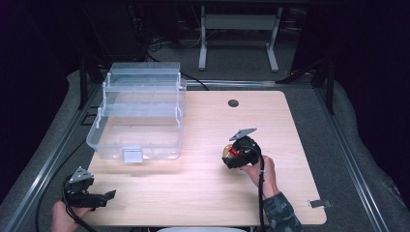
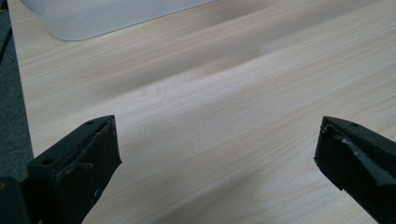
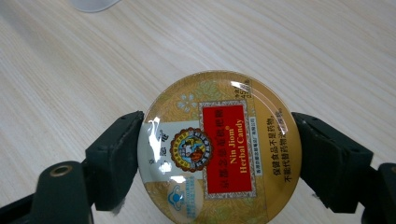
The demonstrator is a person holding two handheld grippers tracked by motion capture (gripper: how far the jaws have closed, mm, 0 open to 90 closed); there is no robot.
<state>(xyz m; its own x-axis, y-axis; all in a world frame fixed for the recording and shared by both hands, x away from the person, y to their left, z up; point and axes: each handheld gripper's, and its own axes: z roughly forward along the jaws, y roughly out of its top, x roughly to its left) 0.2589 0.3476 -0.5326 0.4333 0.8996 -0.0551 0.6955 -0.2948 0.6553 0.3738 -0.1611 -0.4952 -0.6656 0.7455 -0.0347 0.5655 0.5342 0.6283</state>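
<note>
A round gold candy tin (image 3: 217,149) with a red label reading "Nin Jiom Herbal Candy" sits between the jaws of my right gripper (image 3: 217,156), which is shut on its rim from both sides. In the high view that right gripper (image 1: 233,155) hangs a little above the middle right of the wooden table (image 1: 285,140) with the candy tin (image 1: 229,152) in it. My left gripper (image 1: 112,194) rests low at the table's front left corner. In its own view the left gripper (image 2: 217,149) stands wide open over bare wood, nothing between its fingers.
A clear plastic tiered organiser box (image 1: 138,113) stands open at the back left of the table; its pale corner (image 2: 93,18) shows ahead of the left gripper. A dark round hole (image 1: 233,103) marks the table's far edge. A small metal clip (image 1: 319,203) lies at the front right.
</note>
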